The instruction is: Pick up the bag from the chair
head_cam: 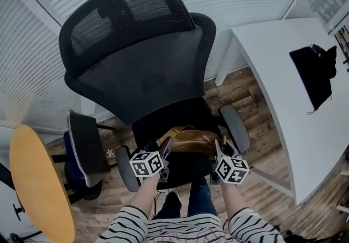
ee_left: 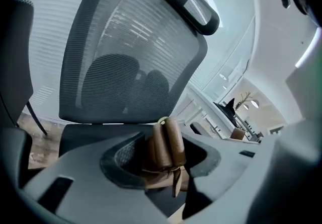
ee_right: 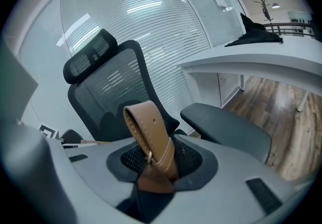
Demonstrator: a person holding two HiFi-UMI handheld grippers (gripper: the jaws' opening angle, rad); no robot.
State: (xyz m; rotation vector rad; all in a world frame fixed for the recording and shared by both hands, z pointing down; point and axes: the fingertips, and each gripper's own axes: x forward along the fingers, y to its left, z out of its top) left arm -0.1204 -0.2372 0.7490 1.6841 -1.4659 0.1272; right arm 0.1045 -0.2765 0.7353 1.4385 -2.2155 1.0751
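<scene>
Nearest, two striped sleeves [head_cam: 128, 228], one behind each tool. Just beyond, two grippers, left gripper [head_cam: 165, 149] and right gripper [head_cam: 218, 150], one marker cube apiece. Left jaws pinched down on a pair of rolled brown handles [ee_left: 165, 145], no gap showing. Right jaws likewise closed, on one flat buckled strap [ee_right: 151, 137] standing up between them.

Between the two grippers, one tan bag [head_cam: 188, 141] at the front of the seat of the black mesh chair [head_cam: 142, 67]. Long axis left to right, one end toward each gripper. Cannot tell whether resting on the seat or just clear of it. Neither hand nearer: one at each end, flanking evenly.

Judged next: lift straight up and back toward the body, both sides together, keeping the bag level between the two armrests [head_cam: 237, 127].

Farther out, one second chair [head_cam: 82, 143] at left, beside one yellow round tabletop [head_cam: 38, 182]. At right, one white table [head_cam: 272, 72] with one black cloth-like thing [head_cam: 312, 72] lying on it.
</scene>
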